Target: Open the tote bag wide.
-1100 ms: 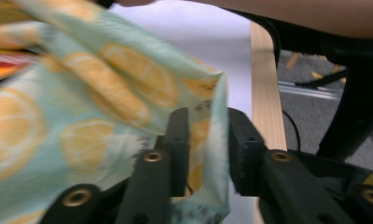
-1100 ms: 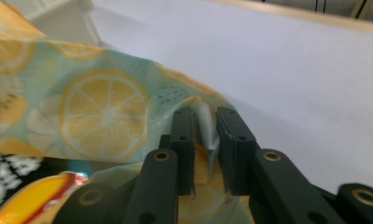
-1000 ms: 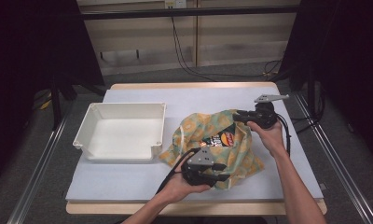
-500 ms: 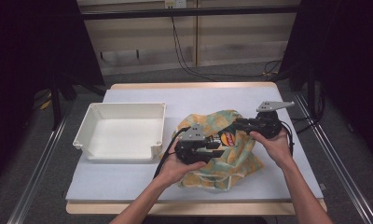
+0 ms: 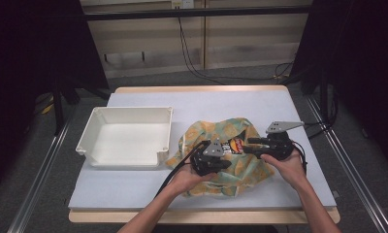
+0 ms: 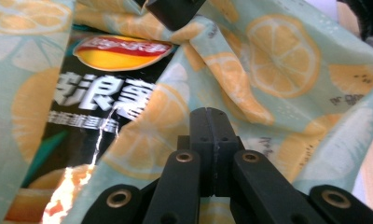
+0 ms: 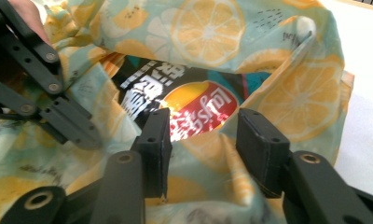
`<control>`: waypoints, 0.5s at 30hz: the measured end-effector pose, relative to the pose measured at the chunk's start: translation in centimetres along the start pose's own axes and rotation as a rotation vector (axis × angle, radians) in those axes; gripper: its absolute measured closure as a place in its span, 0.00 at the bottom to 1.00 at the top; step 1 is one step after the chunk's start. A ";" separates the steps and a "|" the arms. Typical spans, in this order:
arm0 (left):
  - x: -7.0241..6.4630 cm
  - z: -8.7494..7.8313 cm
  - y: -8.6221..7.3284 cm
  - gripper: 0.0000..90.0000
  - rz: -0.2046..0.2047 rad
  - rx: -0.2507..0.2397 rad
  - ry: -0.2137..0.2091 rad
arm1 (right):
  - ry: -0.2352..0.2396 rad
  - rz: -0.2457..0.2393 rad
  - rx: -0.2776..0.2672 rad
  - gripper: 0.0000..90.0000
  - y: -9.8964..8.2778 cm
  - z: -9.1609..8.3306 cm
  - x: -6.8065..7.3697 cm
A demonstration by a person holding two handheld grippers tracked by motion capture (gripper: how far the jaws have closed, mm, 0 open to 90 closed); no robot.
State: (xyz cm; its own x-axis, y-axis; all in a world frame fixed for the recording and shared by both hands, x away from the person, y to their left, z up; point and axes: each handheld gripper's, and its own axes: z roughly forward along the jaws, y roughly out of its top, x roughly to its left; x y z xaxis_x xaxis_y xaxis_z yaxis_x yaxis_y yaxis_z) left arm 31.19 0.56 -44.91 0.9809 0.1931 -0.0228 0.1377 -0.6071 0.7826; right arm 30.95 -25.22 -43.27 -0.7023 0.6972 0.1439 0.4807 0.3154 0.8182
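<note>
The left gripper [image 6: 211, 140] has its jaws pressed together, nipping the lemon-print cloth [image 6: 278, 70]. The right gripper [image 7: 203, 140] is parted, straddling a fold beside the chip bag [image 7: 184, 100] (half wrapped), right of the white bin [image 5: 129, 138].

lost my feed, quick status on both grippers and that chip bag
Left gripper shut, fingers together over the lemon-print cloth. Right gripper open, straddling a cloth fold. Chip bag half wrapped, logo showing. White tray off to the side.

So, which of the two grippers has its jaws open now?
The right gripper: its jaws stand apart over the chip bag. The left gripper has its jaws pressed together above the lemon-print cloth.
</note>
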 end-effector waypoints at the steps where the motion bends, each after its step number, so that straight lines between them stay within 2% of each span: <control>1: 0.0 -0.1 -0.1 1.00 -0.010 -0.020 -0.007 | -0.002 -0.003 0.000 0.60 0.0 -0.1 0.1; 2: 0.1 -0.5 -0.1 1.00 -0.018 -0.045 0.008 | -0.013 -0.007 -0.004 0.59 0.0 -0.5 0.6; 3: 0.1 -0.5 -0.1 1.00 -0.018 -0.045 0.008 | -0.007 -0.010 -0.006 0.58 0.0 -0.6 0.7; 4: 0.4 -1.0 -0.1 1.00 -0.040 -0.073 0.004 | -0.004 -0.010 -0.010 0.57 0.0 -0.8 0.9; 5: 1.3 -2.0 -0.3 0.97 -0.097 -0.152 -0.007 | 0.006 -0.003 -0.019 0.57 -0.1 -0.9 1.1; 6: 1.6 -2.3 -0.3 0.94 -0.103 -0.164 0.000 | 0.015 0.006 -0.023 0.56 -0.1 -0.9 1.2; 7: 1.6 -2.3 -0.3 0.89 -0.103 -0.164 0.000 | 0.015 0.006 -0.023 0.56 -0.1 -0.9 1.2; 8: 1.9 -2.7 -0.3 0.89 -0.110 -0.179 0.022 | 0.022 0.006 -0.026 0.56 -0.2 -0.9 1.4; 10: 2.3 -3.0 -0.3 0.78 -0.113 -0.176 0.049 | 0.023 -0.001 -0.004 0.54 -0.4 -0.5 1.7; 11: 2.4 -3.1 -0.4 0.67 -0.112 -0.176 0.062 | 0.024 -0.003 0.016 0.50 -0.7 0.0 1.8; 12: 2.6 -3.0 -0.5 0.67 -0.116 -0.173 0.072 | 0.024 -0.003 0.016 0.50 -0.7 0.0 1.8; 15: 2.9 -2.2 -1.0 0.55 -0.122 -0.144 0.071 | 0.026 -0.002 0.043 0.46 -1.2 0.7 1.9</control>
State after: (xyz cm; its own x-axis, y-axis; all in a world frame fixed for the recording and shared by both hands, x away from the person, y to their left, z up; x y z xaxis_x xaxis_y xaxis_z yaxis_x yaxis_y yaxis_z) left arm 33.59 3.41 -44.37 0.9453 0.3154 -0.0827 0.2287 -0.4604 0.8577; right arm 29.36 -23.81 -44.33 -0.7164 0.6798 0.1572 0.5011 0.3446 0.7938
